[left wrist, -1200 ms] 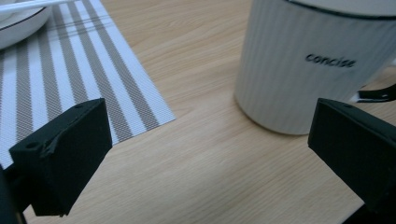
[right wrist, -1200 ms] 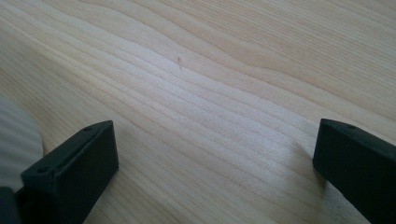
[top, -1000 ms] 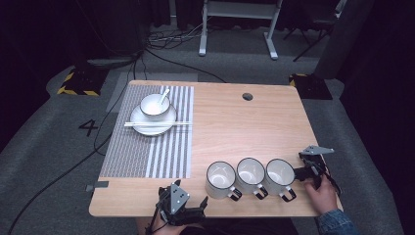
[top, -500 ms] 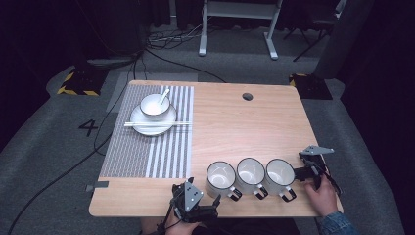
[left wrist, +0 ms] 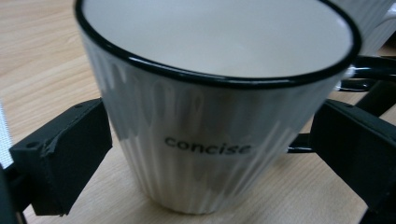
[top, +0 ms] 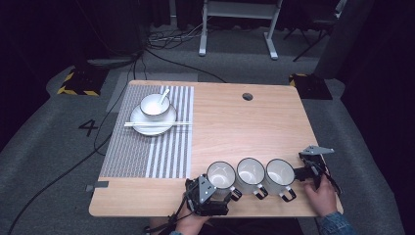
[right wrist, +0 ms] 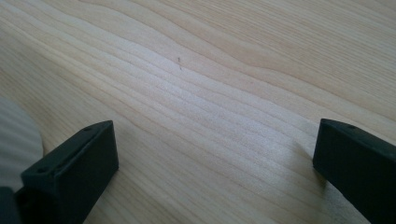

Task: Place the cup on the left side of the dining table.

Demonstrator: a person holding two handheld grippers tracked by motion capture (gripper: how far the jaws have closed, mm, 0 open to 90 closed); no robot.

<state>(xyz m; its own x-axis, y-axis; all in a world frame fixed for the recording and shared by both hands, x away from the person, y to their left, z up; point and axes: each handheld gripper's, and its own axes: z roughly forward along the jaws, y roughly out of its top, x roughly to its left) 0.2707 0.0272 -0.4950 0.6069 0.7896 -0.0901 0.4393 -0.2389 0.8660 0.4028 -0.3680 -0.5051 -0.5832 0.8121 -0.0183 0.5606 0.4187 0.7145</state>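
Note:
Three white ribbed mugs with black rims stand in a row near the table's front edge: left mug (top: 221, 175), middle mug (top: 250, 171), right mug (top: 280, 172). My left gripper (top: 219, 192) is open, with one jaw on either side of the left mug. In the left gripper view that mug (left wrist: 210, 116) reads "concise" and sits between the two jaws of the left gripper (left wrist: 212, 144); a small gap shows at the right jaw. My right gripper (top: 299, 172) rests just right of the right mug, open over bare wood (right wrist: 215, 154). A sliver of ribbed mug (right wrist: 14, 140) shows beside its left jaw.
A grey striped placemat (top: 147, 147) covers the table's left side. At its far end stands a white plate (top: 142, 128) with a bowl (top: 155, 105), a spoon and chopsticks (top: 156, 124). A cable hole (top: 247, 96) lies near the back edge of the wooden table (top: 244, 127).
My left gripper has moved right along the front edge, up to the left mug, and now straddles it. The right gripper and the mugs have stayed put.

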